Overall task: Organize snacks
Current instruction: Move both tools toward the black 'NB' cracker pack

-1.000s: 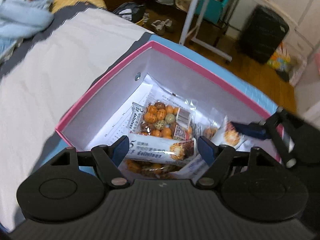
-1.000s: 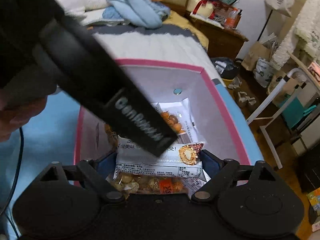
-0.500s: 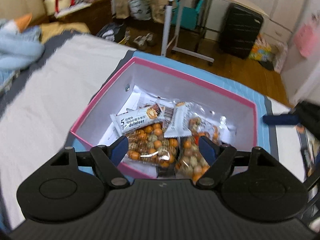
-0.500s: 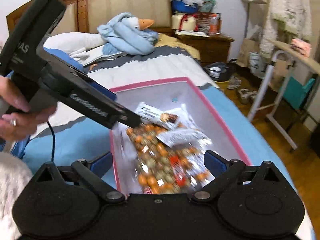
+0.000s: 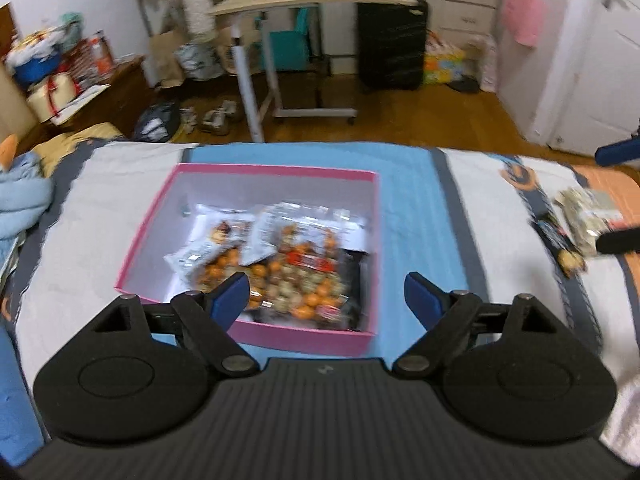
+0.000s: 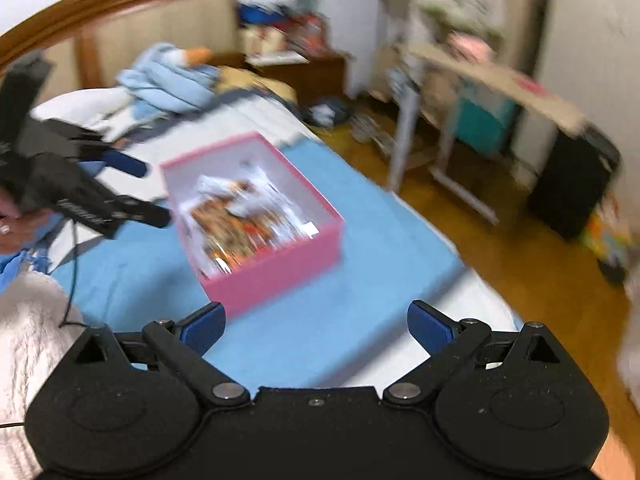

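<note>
A pink box (image 5: 372, 216) sits on the blue cloth on the bed and holds several snack packs (image 5: 296, 268) of orange and brown nuts and white wrappers. It also shows in the right wrist view (image 6: 280, 268), blurred. My left gripper (image 5: 327, 294) is open and empty, above the box's near edge. My right gripper (image 6: 316, 326) is open and empty, raised over the blue cloth to the right of the box. Another snack pack (image 5: 588, 216) lies on the bed at the far right, near the right gripper's fingers (image 5: 616, 152).
The bed (image 5: 500, 240) has a white and grey cover with a blue cloth (image 5: 416, 216) in the middle. A blue plush toy (image 6: 172, 80) lies near the headboard. A rolling table (image 5: 304, 0), black suitcase (image 5: 390, 40) and wooden floor lie beyond the bed edge.
Both grippers have pulled up and back from the box, empty. The right gripper has swung to the right, away from the box. The snack packs stay in the box.
</note>
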